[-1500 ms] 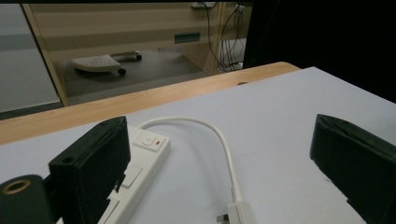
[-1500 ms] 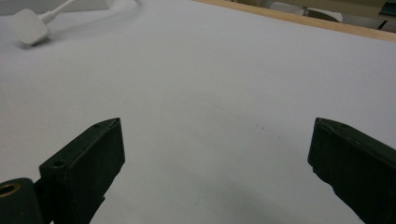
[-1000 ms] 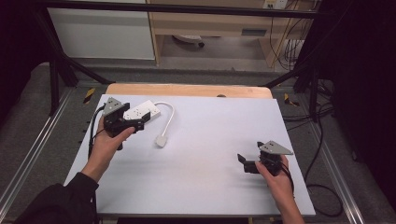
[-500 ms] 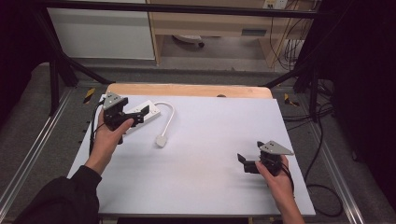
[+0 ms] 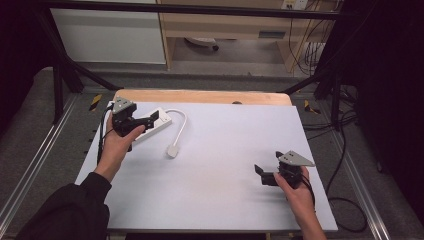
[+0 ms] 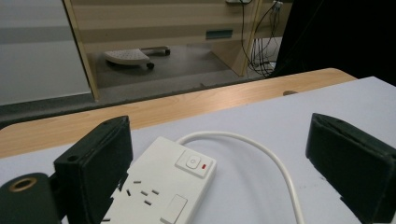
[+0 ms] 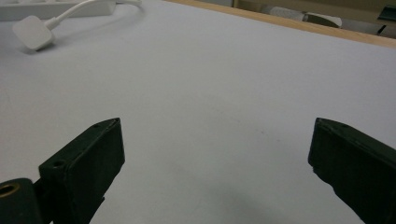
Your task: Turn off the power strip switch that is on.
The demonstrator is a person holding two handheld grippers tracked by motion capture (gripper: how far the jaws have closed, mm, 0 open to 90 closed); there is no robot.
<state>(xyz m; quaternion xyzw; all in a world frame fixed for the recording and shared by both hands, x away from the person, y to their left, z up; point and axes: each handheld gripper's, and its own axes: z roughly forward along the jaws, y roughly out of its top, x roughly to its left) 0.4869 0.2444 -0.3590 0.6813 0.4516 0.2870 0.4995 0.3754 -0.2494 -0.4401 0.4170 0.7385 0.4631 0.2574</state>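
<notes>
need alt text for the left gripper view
A white power strip lies on the pale table between the open left claw and its black jaws. Its white cable curves away to the right; a red-marked switch faces up.

A white power strip [image 5: 150,126] lies flat on the pale counter [image 5: 225,165] near its far left corner, skewed to the edges. Its top face [image 6: 159,191] carries slotted sockets and a square switch [image 6: 195,163] with a small red mark. A white cord [image 5: 181,125] loops from one end to a white plug [image 5: 172,150] lying flat nearby.
</notes>
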